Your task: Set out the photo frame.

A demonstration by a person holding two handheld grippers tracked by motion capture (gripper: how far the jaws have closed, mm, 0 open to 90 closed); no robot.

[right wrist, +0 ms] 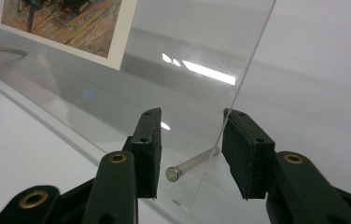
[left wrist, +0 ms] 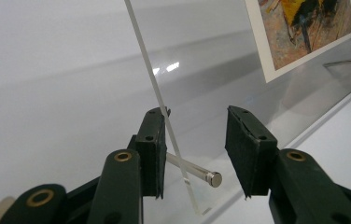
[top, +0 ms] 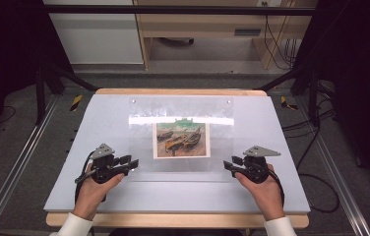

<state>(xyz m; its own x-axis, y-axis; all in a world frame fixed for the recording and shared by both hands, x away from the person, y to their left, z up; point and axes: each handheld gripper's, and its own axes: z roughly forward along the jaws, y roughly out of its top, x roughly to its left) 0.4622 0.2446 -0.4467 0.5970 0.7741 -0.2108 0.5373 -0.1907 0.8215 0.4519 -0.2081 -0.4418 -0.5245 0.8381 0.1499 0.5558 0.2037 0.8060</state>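
Acrylic sheet (top: pixel 180 140) with the boat picture (top: pixel 181 140) under it lies in the middle of the table (top: pixel 271 196), and the step in hand looks like gripping its two near corners. Left tool (left wrist: pixel 194 151) and right tool (right wrist: pixel 190 151) are each about half open around the sheet's edge and a small metal pin (left wrist: pixel 197 171), one pad touching. Next, both should close fully before lifting together.
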